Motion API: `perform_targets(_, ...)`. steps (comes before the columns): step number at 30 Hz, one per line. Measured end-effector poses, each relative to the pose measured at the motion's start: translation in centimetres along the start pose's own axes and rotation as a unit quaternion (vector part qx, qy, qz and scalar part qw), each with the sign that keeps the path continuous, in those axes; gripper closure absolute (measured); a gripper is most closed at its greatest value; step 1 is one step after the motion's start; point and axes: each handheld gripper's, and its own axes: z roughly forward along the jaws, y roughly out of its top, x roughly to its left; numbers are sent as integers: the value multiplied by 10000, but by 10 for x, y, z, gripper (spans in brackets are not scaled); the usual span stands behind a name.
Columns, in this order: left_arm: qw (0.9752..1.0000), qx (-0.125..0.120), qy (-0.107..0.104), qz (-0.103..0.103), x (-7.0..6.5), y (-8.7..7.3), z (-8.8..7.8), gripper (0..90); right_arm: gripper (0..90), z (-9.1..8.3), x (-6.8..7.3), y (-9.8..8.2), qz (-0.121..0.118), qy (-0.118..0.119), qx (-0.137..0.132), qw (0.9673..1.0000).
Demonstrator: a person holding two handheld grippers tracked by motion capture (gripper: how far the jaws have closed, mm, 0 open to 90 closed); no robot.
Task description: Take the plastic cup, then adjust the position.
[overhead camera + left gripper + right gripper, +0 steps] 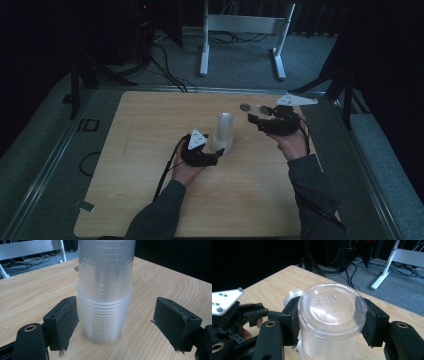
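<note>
Clear plastic cup [332, 315] sits clamped in the right gripper's [332, 322] jaws; the left gripper's [120, 327] jaws straddle the cup stack [105, 297], released.

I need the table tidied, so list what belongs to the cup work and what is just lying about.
In the job:
- stack of clear cups, between the open jaws of the left gripper
- single clear cup, clamped in the right gripper

Lying about:
- small dark disc on the table
- white frame and cables on the floor beyond
</note>
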Motion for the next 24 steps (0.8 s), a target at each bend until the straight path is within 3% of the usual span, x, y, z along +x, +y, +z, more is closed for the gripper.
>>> perform_targets(18,9998,-200,-49,85,-6,5,-14,197,410,7,-2,-35,336,22,149,9993)
perform_targets(24,9996,-240,-95,114,-9,7,-16,196,410,11,-3,-47,570,114,129,9982)
